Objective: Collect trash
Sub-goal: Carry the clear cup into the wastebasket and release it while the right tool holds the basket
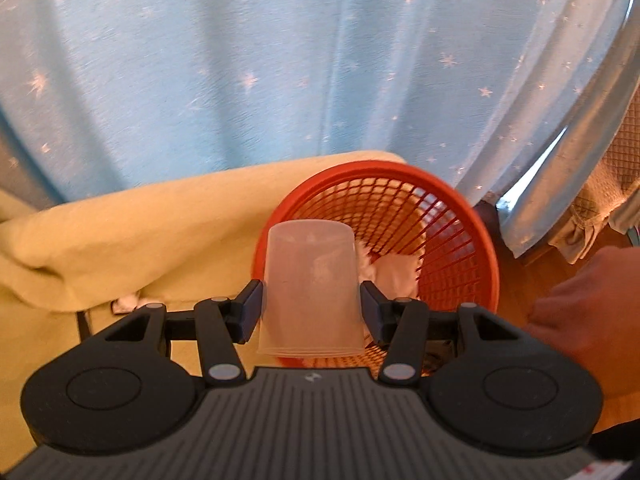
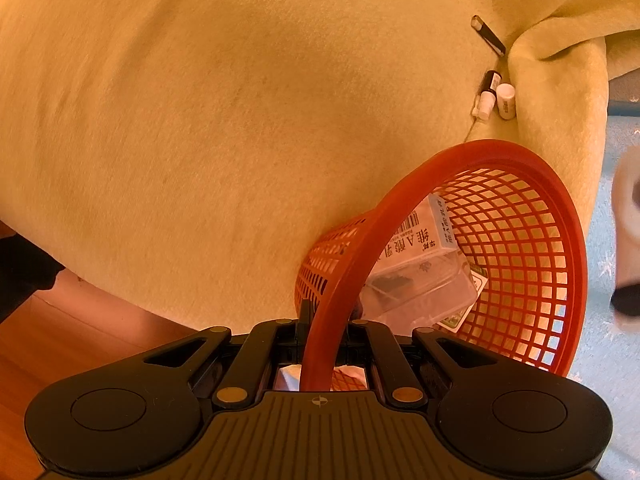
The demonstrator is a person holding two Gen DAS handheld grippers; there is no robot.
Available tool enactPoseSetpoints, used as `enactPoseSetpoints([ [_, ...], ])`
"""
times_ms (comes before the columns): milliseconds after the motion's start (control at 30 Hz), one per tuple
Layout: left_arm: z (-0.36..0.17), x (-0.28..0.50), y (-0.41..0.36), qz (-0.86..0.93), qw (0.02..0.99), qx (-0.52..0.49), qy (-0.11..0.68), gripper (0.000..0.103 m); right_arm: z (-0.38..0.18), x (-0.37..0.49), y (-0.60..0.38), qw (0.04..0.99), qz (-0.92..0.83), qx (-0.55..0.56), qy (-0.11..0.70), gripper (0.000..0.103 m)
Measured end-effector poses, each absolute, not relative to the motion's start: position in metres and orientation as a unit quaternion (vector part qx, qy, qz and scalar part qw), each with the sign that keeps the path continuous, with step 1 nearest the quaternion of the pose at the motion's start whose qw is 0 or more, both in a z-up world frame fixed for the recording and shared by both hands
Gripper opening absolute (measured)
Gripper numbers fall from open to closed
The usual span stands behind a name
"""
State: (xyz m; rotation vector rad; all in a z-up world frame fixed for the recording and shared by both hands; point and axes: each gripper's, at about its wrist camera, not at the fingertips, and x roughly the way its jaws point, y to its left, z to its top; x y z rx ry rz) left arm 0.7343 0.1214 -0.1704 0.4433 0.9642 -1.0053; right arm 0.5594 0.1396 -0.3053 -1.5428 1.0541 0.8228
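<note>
A clear plastic cup (image 1: 311,288) hangs upside down between the fingers of my left gripper (image 1: 311,306), which is shut on it, just in front of the red mesh basket (image 1: 472,216). White crumpled paper (image 1: 394,274) lies inside the basket. In the right wrist view my right gripper (image 2: 322,330) is shut on the red basket's rim (image 2: 400,208) and holds the basket tilted. A clear plastic box with a printed label (image 2: 420,268) lies inside it. The cup and left gripper show blurred at the right edge (image 2: 626,232).
A yellow blanket (image 2: 220,120) covers the surface beside the basket. Small tubes and a white bottle (image 2: 496,94) and a black pen (image 2: 488,34) lie on it. A blue star-patterned curtain (image 1: 240,60) hangs behind. A person's hand (image 1: 592,312) is at the right.
</note>
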Motion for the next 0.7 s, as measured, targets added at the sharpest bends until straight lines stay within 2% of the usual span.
enactPoseSetpoints([
  [167,-0.170,0.732,0.100,-0.472,0.738,0.195,0.440,0.048,-0.304,0.559,0.138,0.528,0.345,-0.639,0.441,0.002],
  [233,-0.169,0.732,0.093,-0.474,0.743,0.185,0.435,0.066,-0.304,0.559,0.137,0.528,0.345,-0.638,0.441,0.002],
  [700,-0.167,0.744,0.123,-0.426,0.766,0.184,0.445,0.067,-0.303,0.561,0.132,0.536,0.344,-0.630,0.445,0.002],
])
